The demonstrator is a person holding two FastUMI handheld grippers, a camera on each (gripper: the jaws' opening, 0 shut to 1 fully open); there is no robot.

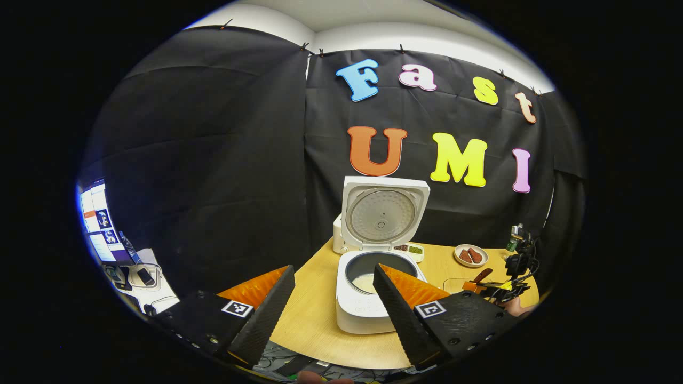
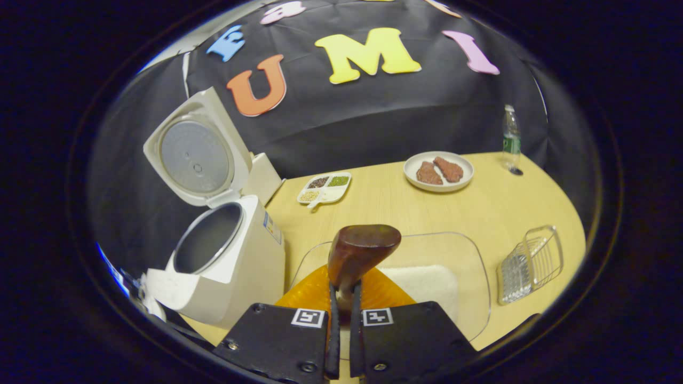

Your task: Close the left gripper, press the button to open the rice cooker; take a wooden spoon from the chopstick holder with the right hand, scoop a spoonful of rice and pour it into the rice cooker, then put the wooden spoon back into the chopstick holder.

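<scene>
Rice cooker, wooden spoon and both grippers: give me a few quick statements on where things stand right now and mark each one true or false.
1. The rice cooker has its lid up. True.
2. The right gripper is open and holds nothing. False: it is shut on the wooden spoon.
3. The left gripper is open. True.
4. The spoon is inside the cooker's pot. False: it is over the clear tray of rice, beside the cooker.
5. The plate on the table is bare. False: it carries two reddish-brown pieces.
</scene>
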